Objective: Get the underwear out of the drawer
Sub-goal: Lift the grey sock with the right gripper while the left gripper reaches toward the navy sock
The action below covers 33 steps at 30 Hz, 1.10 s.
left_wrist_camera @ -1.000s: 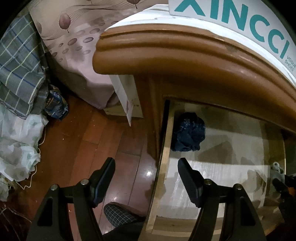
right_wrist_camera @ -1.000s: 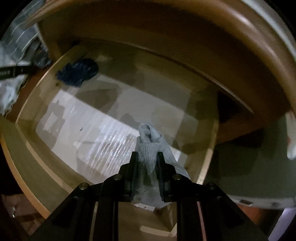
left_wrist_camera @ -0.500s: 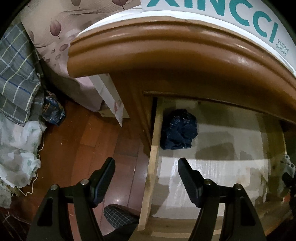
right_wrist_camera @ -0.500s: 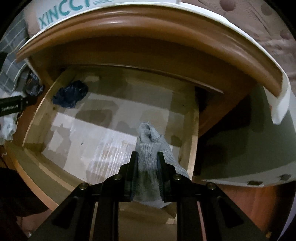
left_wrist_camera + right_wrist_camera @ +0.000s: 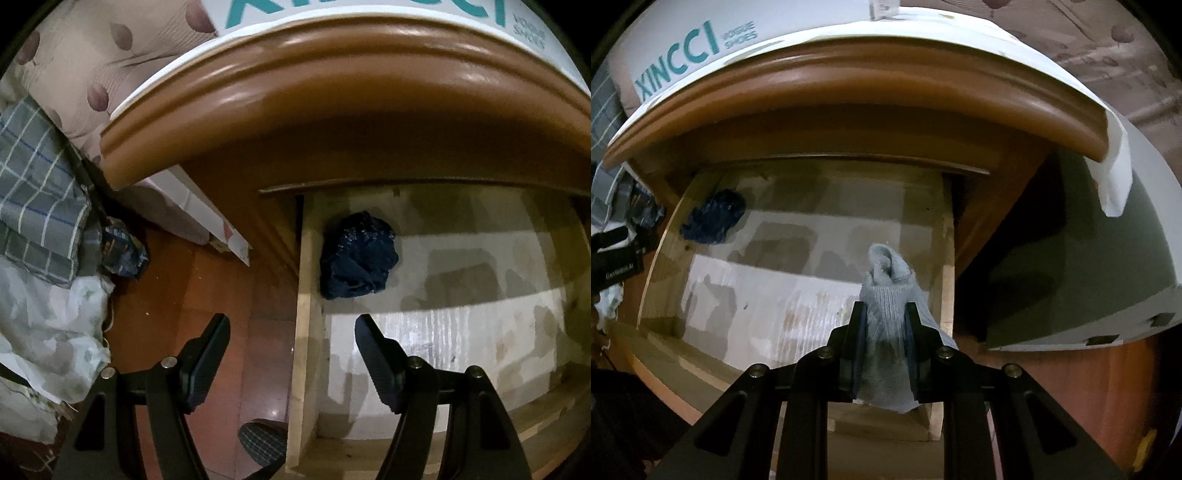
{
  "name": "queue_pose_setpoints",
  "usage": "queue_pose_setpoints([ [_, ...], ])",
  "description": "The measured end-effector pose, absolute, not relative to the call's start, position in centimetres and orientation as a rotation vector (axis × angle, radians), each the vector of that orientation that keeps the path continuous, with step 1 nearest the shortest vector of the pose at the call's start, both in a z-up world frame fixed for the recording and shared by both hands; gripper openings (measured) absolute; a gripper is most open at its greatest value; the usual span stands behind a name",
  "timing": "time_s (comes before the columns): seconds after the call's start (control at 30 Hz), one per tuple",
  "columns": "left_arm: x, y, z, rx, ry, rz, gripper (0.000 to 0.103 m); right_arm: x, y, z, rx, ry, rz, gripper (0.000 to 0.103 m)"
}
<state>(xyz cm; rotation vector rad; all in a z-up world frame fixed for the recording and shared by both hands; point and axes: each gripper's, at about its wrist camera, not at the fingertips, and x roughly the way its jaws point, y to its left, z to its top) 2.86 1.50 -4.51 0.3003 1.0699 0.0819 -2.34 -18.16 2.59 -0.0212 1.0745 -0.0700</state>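
The wooden drawer (image 5: 303, 332) (image 5: 947, 258) stands pulled out under the brown cabinet top. A crumpled dark blue piece of underwear (image 5: 358, 256) (image 5: 713, 218) lies in its back left corner. My left gripper (image 5: 291, 328) is open and holds nothing; it hangs astride the drawer's left wall, in front of the blue piece and apart from it. My right gripper (image 5: 885, 317) is shut on a grey knitted garment (image 5: 890, 291), held above the drawer's front right part. The grey cloth sticks up past the fingertips and hangs down behind them.
A white box with teal "XINCCI" lettering (image 5: 369, 14) (image 5: 679, 37) sits on the cabinet top (image 5: 295, 122). Left of the cabinet are a red-brown wood floor (image 5: 207, 295), a plaid cloth (image 5: 33, 192), white fabric (image 5: 44, 332) and a patterned bed cover (image 5: 110, 55). A grey-green panel (image 5: 1089, 258) stands at the right.
Both views have swung and rolled: the cabinet top now fills more of each. The left gripper has shifted across the drawer's left wall. The right gripper keeps its hold on the grey garment, slightly higher.
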Motion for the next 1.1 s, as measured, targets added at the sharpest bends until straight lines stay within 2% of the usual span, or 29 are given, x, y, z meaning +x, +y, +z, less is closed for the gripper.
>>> queue_pose_setpoints([
  [0.73, 2.7, 0.0, -5.6, 0.431, 1.039, 0.138, 0.072, -2.6, -20.6, 3.0, 0.133, 1.064, -0.104, 0.017],
  [1.1, 2.7, -0.8, -6.9, 0.569, 1.031, 0.166, 0.072, -2.9, -20.8, 4.1, 0.105, 1.017, -0.133, 0.017],
])
